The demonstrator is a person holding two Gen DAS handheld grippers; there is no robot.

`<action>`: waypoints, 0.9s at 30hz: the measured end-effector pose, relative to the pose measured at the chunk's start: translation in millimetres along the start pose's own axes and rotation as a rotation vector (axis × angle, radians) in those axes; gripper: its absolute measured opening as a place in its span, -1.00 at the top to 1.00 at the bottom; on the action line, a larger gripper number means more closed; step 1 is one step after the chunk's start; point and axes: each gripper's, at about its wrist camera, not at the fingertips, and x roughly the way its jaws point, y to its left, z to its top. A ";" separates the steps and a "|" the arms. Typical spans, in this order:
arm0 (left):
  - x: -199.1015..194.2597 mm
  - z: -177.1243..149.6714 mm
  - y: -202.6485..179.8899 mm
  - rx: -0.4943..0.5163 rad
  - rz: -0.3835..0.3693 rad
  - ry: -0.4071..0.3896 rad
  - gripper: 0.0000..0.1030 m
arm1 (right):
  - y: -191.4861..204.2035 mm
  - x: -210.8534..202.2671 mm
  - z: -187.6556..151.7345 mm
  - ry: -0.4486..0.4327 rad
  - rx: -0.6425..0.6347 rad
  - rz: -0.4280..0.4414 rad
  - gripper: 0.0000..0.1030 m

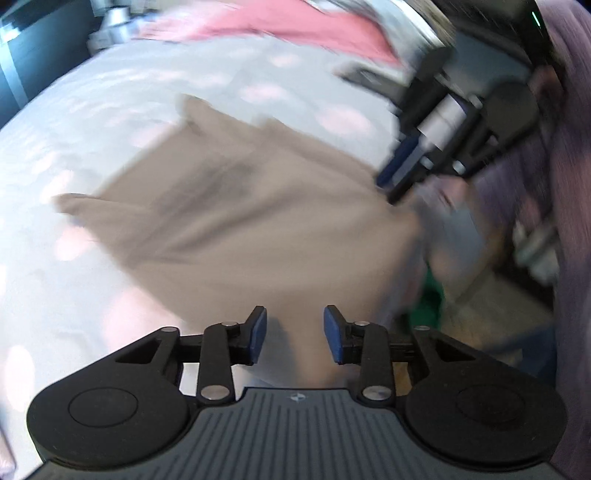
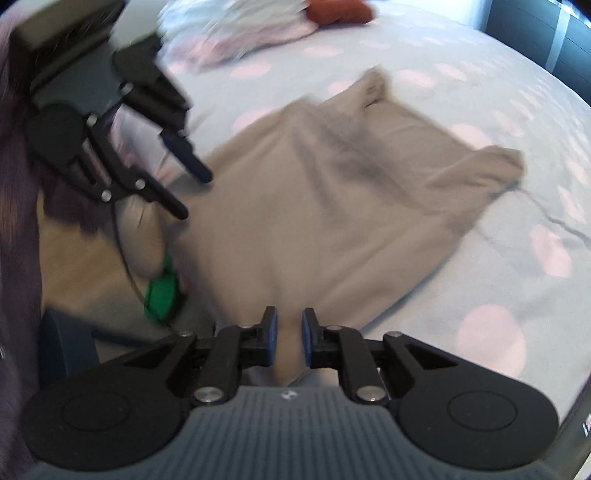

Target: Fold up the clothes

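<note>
My right gripper (image 2: 289, 338) has its jaws drawn narrow with a fold of the beige shirt (image 2: 332, 206) pinched between the pads at the near hem, while my left gripper (image 1: 294, 339) stands a good bit wider, cloth lying between its pads but, as far as I can judge, not clamped. The shirt is spread on the dotted bedsheet (image 2: 517, 258), hem toward me at the near edge of the bed, sleeves reaching out to the far side and the right. Everything's blurred, so I'm reading this loosely. The worry: with only one corner truly gripped, a lift could drag the hem crooked and bunch the body into a skewed fold. The near edge also hangs close to the drop-off, so slack cloth could slide down toward the floor. Far off, a pile of other clothes (image 2: 258, 33) sits clear of all this.
</note>
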 end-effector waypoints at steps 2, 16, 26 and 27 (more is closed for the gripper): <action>-9.2 9.2 26.3 -0.097 0.025 -0.046 0.15 | -19.6 -4.8 9.6 -0.027 0.073 -0.016 0.60; 47.2 49.7 202.5 -0.582 0.053 -0.043 0.04 | -164.8 16.8 79.9 -0.097 0.538 -0.015 0.10; 93.4 75.8 246.5 -0.578 0.027 -0.037 0.22 | -239.9 78.9 119.9 -0.049 0.713 -0.019 0.05; 96.0 77.2 247.2 -0.567 0.030 -0.031 0.33 | -242.9 84.6 122.1 -0.043 0.713 -0.019 0.08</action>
